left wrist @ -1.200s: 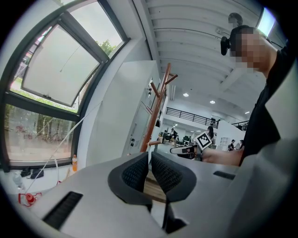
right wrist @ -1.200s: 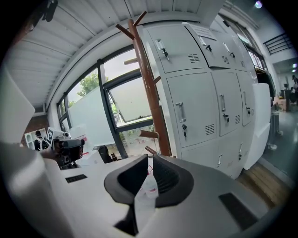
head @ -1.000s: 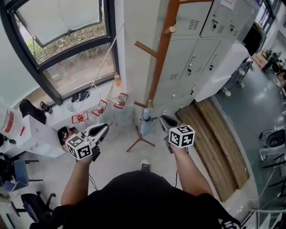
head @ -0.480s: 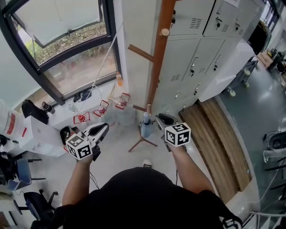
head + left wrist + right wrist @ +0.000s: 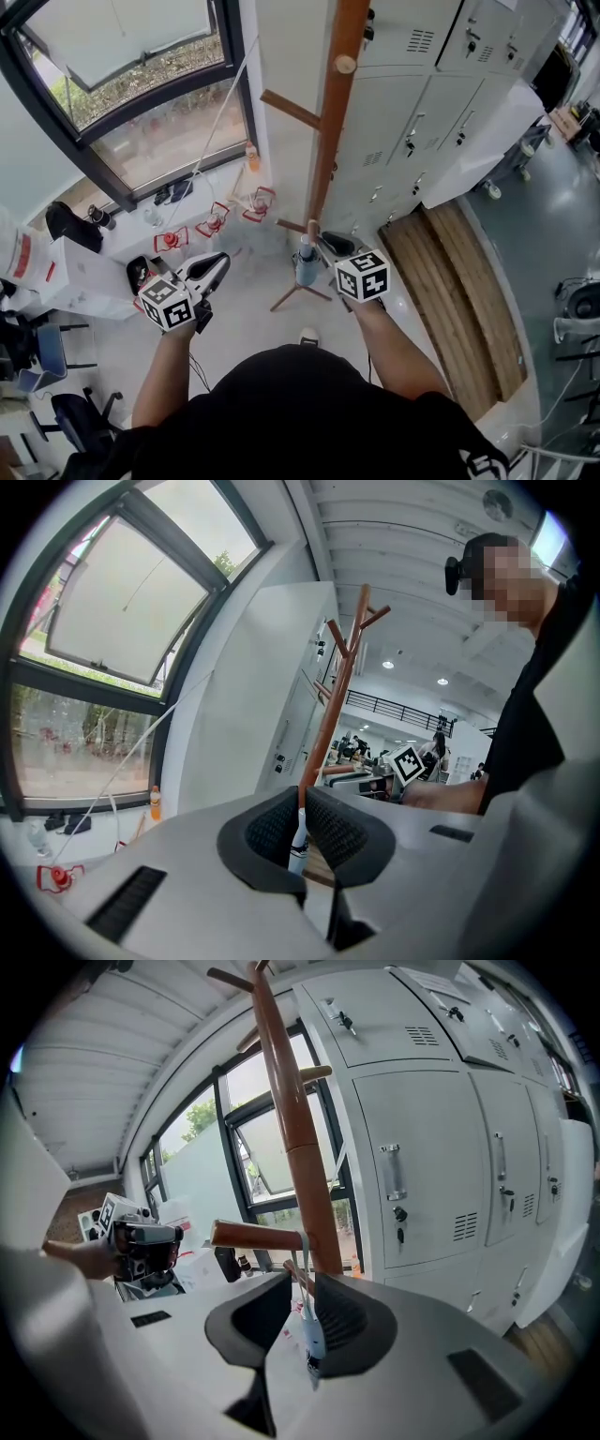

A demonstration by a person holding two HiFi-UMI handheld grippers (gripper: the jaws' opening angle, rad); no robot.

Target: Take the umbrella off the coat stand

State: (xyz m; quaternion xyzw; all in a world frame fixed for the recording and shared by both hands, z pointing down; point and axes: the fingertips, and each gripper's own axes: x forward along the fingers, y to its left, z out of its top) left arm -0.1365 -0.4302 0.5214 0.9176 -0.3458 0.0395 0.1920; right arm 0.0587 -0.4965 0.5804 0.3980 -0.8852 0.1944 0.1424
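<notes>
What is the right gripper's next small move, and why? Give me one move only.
Probably ease the right gripper forward a little and close it on the umbrella. Its jaws stand apart, and the folded umbrella lines up with the gap between them, not yet gripped. The umbrella hangs by its strap from a low peg of the coat stand.

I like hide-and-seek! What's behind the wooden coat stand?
Grey lockers and a big window stand behind the coat stand. Its pole hides the bit right between them.
</notes>
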